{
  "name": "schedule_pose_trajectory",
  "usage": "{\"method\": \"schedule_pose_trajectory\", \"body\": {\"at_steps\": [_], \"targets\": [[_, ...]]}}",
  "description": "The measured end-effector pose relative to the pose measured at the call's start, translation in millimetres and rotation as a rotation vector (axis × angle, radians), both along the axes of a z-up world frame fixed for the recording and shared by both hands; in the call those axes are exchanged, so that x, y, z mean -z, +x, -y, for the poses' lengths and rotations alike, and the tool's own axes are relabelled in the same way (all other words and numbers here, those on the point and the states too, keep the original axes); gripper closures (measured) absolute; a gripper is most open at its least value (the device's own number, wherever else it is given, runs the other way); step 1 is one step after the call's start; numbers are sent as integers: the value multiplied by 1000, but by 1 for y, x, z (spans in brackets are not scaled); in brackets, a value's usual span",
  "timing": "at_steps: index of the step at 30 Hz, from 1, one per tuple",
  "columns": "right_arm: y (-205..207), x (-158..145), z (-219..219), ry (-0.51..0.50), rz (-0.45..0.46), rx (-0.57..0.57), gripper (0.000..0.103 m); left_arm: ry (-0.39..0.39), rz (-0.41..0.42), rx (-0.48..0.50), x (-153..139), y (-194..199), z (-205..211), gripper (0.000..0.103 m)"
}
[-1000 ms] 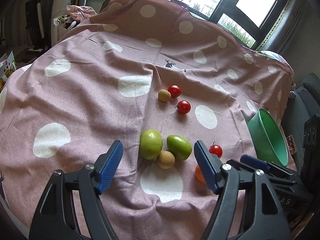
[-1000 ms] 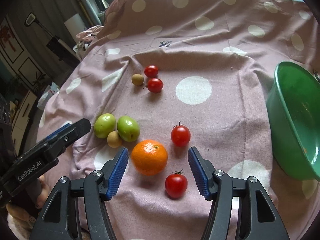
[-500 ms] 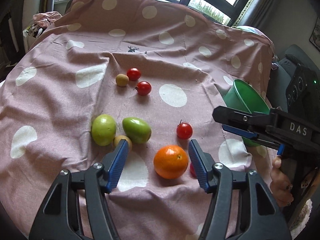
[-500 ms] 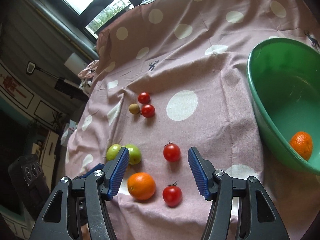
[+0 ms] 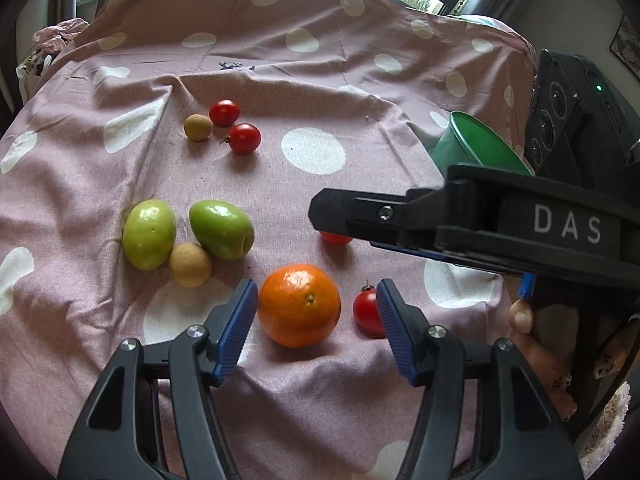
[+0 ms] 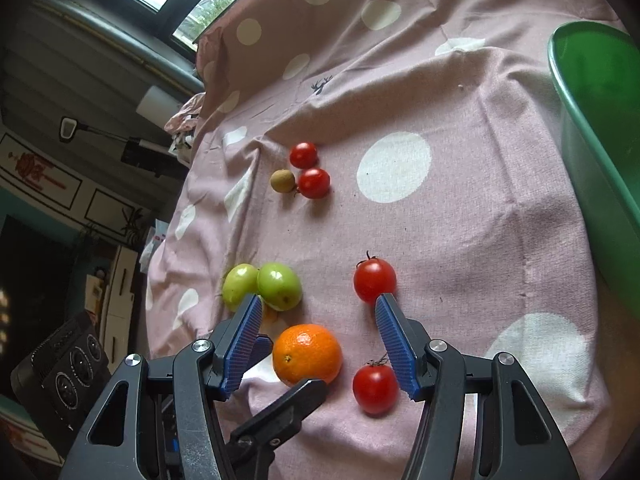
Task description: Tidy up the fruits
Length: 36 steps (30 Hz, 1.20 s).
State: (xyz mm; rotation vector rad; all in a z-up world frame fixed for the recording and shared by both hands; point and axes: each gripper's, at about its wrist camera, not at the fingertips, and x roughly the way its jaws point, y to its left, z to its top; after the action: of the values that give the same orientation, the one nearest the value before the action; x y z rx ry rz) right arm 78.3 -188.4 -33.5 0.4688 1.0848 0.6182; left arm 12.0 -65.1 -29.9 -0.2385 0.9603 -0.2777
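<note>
The left tongs are partly open, with the round orange fruit between the blue pads but not squeezed yet; they have just been closing. The right tongs are partly open too and hold nothing. The fruit lies on the pink spotted cloth, and the green plastic bowl sits off to the side. Both tongs are close together, so they might bump. A small red tomato just beside one pad could roll away.

"DAS" in white on the right claw
</note>
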Motion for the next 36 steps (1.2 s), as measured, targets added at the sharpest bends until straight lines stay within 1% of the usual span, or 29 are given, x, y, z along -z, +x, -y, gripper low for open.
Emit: {"method": "schedule_pose_trajectory", "body": {"at_steps": [3, 6, 8, 11, 13, 15, 19, 24, 30, 33, 36], "targets": [[3, 6, -8, -17, -17, -14, 43, -3, -6, -8, 3, 3, 0, 45], [7, 13, -14, -33, -35, -28, 44, -14, -26, -21, 8, 6, -3, 50], [8, 17, -17, -35, -48, -40, 48, -27, -42, -26, 11, 8, -5, 52], [9, 22, -20, -29, -66, -51, 48, -41, -58, -34, 14, 10, -7, 55], [10, 24, -22, -19, -72, -58, 49, -43, -59, -34, 14, 10, -7, 56], [11, 26, -23, -10, -79, -65, 53, -44, -61, -33, 15, 10, -6, 56], [8, 28, -25, -26, -91, -78, 58, -45, -65, -31, 16, 10, -6, 57], [6, 27, -20, -3, -116, -84, 58, -27, -64, -30, 13, 7, -6, 57], [-2, 14, -20, 7, -83, -105, 58, -9, -42, -27, 3, 0, -9, 55], [-5, 12, -20, -4, -82, -109, 58, -7, -56, -28, 3, -1, -11, 54], [-4, 15, -20, -8, -100, -109, 58, -12, -70, -22, 5, 0, -11, 54]]}}
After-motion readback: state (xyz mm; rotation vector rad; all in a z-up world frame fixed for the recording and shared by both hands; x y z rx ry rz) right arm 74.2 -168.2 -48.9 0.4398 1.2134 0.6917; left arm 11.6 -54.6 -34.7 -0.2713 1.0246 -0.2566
